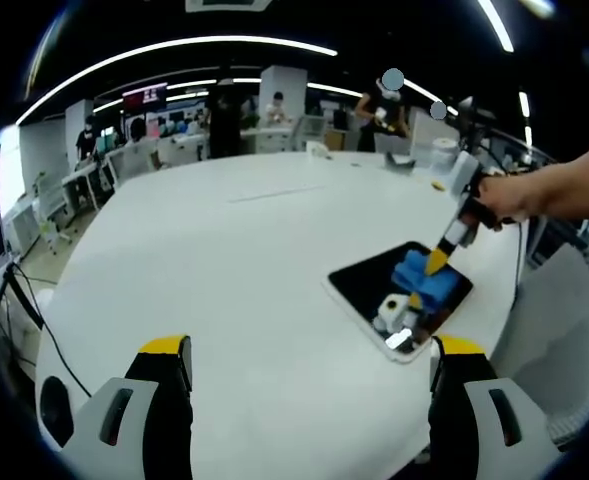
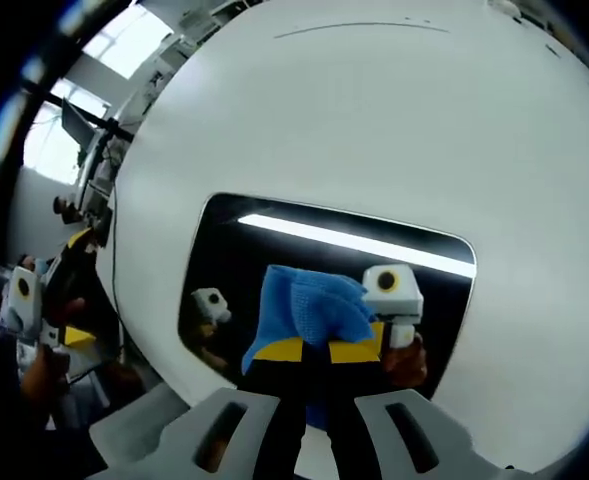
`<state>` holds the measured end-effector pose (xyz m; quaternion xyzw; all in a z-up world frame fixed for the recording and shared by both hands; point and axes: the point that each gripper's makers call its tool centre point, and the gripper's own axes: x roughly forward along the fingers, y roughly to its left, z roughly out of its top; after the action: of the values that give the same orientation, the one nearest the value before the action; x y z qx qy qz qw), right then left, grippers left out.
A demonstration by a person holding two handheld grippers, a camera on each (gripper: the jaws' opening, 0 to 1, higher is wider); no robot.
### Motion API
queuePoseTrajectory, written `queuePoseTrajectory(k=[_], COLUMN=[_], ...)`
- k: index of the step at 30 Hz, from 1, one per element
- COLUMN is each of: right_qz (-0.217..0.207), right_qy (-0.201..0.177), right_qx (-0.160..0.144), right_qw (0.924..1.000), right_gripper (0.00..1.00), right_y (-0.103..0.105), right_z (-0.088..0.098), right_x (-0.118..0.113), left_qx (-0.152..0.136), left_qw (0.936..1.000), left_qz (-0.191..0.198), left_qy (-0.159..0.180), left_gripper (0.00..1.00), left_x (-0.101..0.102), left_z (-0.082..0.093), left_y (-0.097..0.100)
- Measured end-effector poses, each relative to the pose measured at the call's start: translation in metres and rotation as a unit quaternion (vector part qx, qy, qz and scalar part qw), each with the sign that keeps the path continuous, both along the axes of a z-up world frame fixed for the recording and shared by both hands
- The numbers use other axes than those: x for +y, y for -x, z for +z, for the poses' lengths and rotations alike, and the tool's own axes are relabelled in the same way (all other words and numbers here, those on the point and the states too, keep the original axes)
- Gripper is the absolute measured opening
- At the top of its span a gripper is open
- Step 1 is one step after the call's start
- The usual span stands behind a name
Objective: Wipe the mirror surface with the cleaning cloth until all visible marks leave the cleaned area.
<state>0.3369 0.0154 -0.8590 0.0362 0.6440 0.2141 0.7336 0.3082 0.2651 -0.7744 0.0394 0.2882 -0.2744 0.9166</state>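
Dark rectangular mirror [image 2: 234,260], nubby blue cloth [image 2: 309,305]

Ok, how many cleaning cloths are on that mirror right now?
1. A blue cleaning cloth is held in the right gripper, pressed on the mirror near its middle. Any other could be hidden beneath it.

An open-plan office: ceiling strip lights [image 1: 174,50], desks [image 1: 164,150], a wide white table [image 1: 224,260].
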Motion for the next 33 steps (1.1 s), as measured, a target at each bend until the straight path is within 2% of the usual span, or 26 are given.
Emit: queuePoseTrajectory(k=[21, 33], right_qz=[-0.005, -0.006], right_qy=[0.009, 0.014], right_qx=[0.001, 0.004], right_qw=[0.9999, 0.9999], right_gripper=[0.01, 0.01], right_y=[-0.002, -0.002], right_z=[-0.002, -0.002], right_x=[-0.034, -0.046], left_qx=[-0.001, -0.003], left_qw=[1.0, 1.0], left_qz=[0.002, 0.004], left_qy=[0.001, 0.003], left_gripper=[1.0, 1.0], left_x=[-0.002, -0.004], left_z=[0.001, 0.002], left_y=[0.002, 0.001])
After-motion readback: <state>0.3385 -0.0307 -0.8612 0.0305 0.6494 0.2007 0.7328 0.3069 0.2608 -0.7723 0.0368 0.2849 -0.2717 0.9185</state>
